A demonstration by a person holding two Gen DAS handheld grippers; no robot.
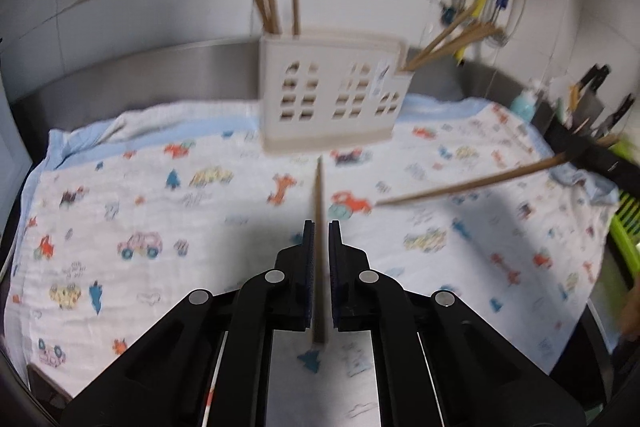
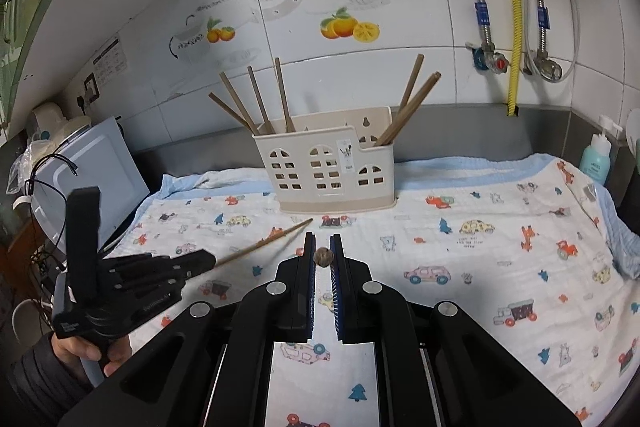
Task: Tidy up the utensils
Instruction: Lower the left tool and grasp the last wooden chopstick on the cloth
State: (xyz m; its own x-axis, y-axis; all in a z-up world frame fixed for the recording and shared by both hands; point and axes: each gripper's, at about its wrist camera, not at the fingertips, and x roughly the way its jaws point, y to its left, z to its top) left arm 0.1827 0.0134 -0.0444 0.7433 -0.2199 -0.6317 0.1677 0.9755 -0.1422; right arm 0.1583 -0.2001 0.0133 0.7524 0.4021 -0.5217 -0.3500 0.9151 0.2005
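Though printed, holder [image 2: 326, 171] sticker unreadable; chopstick [image 1: 318, 247] between left gripper [image 1: 321, 227] fingers.

A cream plastic utensil holder with window-shaped cutouts [image 2: 326, 167] holds brown wooden chopsticks [image 2: 280, 95] on a white cotton cloth printed with small red, blue and yellow cars and trees, edged pale blue [image 2: 480, 247], before white wall tiles with orange-fruit decals [image 2: 348, 25].

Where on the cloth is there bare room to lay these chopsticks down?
The patterned cloth lies bare right of the beige holder, out toward the teal soap bottle. It is crowded in front of the holder: the left hand-held gripper points its chopstick there, and the right hand-held gripper carries another.
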